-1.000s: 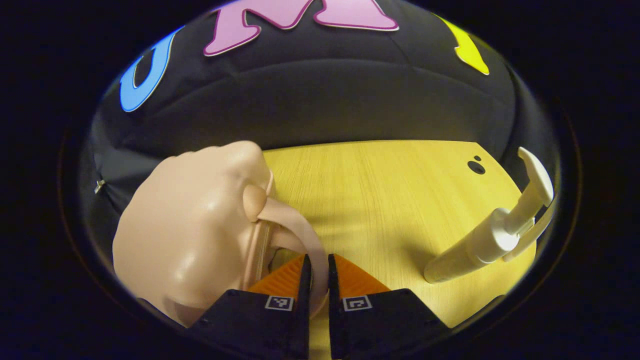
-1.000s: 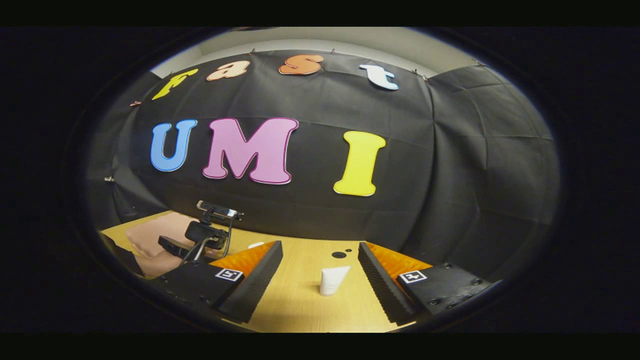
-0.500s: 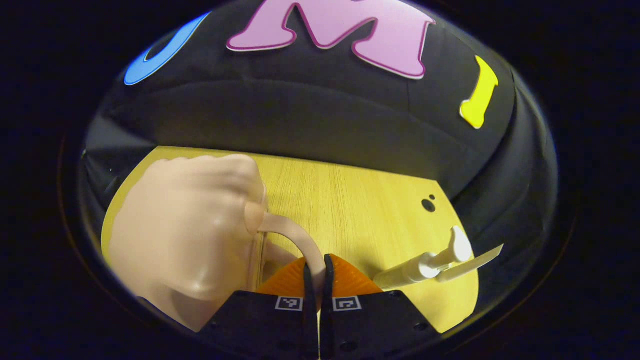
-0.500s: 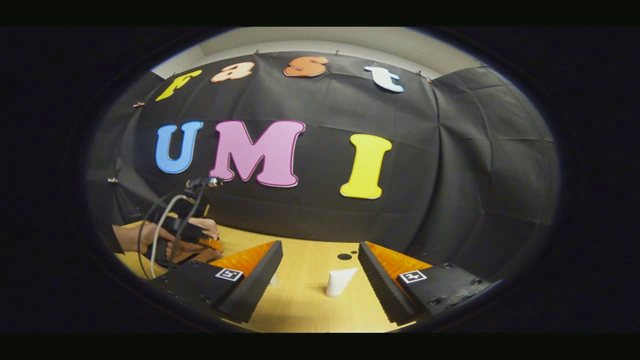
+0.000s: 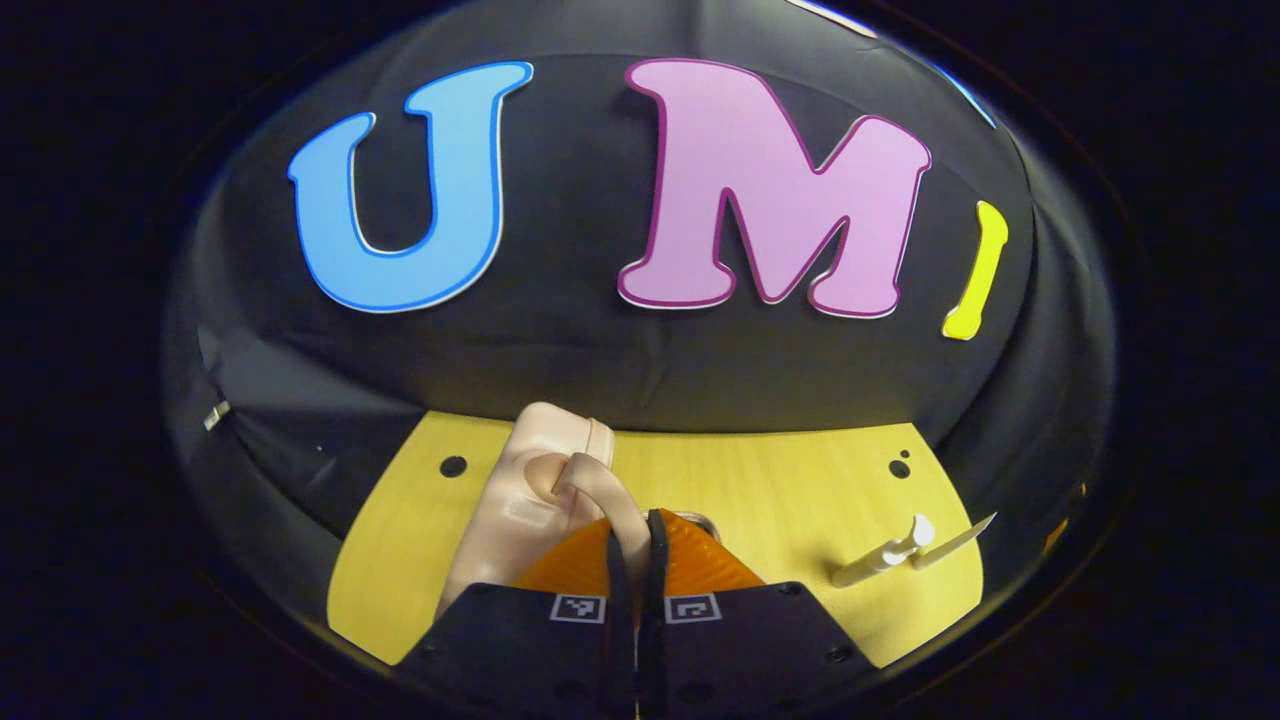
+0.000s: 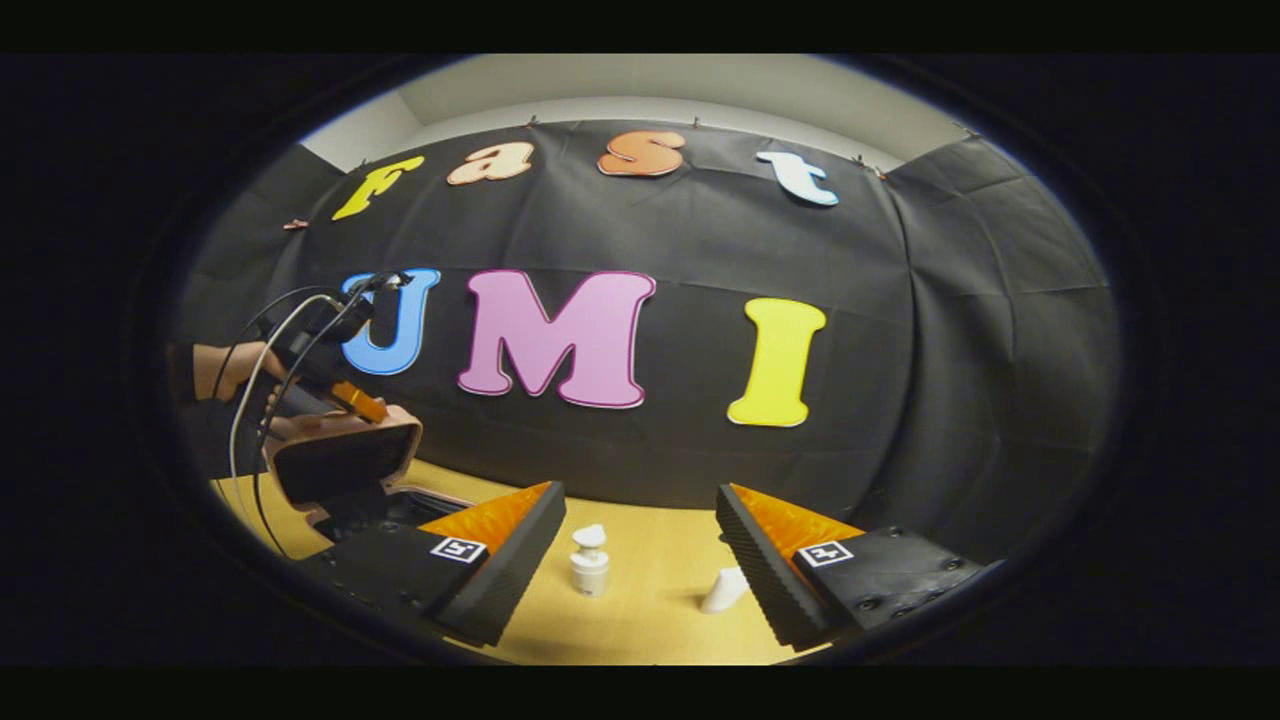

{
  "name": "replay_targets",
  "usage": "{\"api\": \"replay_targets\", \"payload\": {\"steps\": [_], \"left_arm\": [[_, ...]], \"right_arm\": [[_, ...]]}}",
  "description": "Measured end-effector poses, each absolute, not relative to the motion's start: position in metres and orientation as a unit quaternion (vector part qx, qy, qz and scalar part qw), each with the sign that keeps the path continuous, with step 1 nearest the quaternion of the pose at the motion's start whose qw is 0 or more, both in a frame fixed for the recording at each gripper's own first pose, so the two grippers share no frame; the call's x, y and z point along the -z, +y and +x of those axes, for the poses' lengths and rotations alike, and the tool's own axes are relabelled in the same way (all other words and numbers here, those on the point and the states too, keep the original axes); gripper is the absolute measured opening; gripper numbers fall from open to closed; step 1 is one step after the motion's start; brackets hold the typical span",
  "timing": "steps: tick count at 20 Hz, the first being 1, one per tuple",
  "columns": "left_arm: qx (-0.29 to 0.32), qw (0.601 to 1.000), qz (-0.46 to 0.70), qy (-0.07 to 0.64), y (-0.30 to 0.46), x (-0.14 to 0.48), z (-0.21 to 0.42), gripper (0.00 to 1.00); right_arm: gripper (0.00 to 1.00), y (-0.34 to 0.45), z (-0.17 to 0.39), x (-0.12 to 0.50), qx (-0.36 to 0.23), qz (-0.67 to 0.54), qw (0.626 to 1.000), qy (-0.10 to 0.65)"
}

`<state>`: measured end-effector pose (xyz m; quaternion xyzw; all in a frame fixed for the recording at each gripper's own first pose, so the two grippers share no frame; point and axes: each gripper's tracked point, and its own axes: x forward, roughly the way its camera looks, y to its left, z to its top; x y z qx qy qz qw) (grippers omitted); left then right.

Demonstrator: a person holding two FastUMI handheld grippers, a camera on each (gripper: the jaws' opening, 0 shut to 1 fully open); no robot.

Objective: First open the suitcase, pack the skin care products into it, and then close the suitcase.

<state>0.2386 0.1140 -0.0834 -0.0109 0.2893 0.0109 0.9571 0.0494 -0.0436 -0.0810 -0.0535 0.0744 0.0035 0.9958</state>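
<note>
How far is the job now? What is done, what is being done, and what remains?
Opening is nearly done: the left gripper is shut on the suitcase handle, and the lid stands raised in the right gripper view. Nothing looks packed: the pump bottle and tube stand on the table before the open right gripper. Packing and closing remain.

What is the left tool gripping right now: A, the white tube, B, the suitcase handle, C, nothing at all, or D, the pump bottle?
B: in the left gripper view the left tool is closed on the suitcase handle, and in the right gripper view the suitcase lid is lifted, while the pump bottle and white tube stand apart on the table.
</note>
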Motion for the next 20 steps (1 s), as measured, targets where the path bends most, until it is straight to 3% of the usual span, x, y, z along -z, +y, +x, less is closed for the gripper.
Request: {"api": "replay_targets", "payload": {"steps": [4, 5, 6, 11, 14, 18, 20], "left_arm": [[-0.033, 0.956, 0.06, 0.286, 0.195, 0.089, 0.237, 0.07], [-0.039, 0.954, 0.079, 0.286, 0.211, 0.092, 0.236, 0.11], [-0.049, 0.953, 0.094, 0.285, 0.23, 0.096, 0.236, 0.07], [-0.111, 0.951, 0.084, 0.276, 0.326, 0.132, 0.254, 0.07], [-0.131, 0.943, 0.105, 0.287, 0.381, 0.179, 0.259, 0.07], [-0.183, 0.919, 0.083, 0.34, 0.431, 0.249, 0.254, 0.07], [-0.181, 0.914, 0.04, 0.36, 0.441, 0.29, 0.251, 0.07]], "right_arm": [[0.97, -0.022, 0.053, 0.079, -0.015, -0.05, 0.996, 0.077], [0.97, -0.02, 0.053, 0.081, -0.015, -0.051, 0.995, 0.08], [0.97, -0.017, 0.053, 0.083, -0.014, -0.053, 0.995, 0.086], [0.97, -0.003, 0.05, 0.097, -0.003, -0.056, 0.993, 0.106], [0.97, 0.0, 0.049, 0.115, 0.017, -0.06, 0.991, 0.118], [0.97, 0.008, 0.049, 0.148, 0.022, -0.063, 0.986, 0.153], [0.97, 0.007, 0.051, 0.152, 0.023, -0.063, 0.986, 0.155]]}}
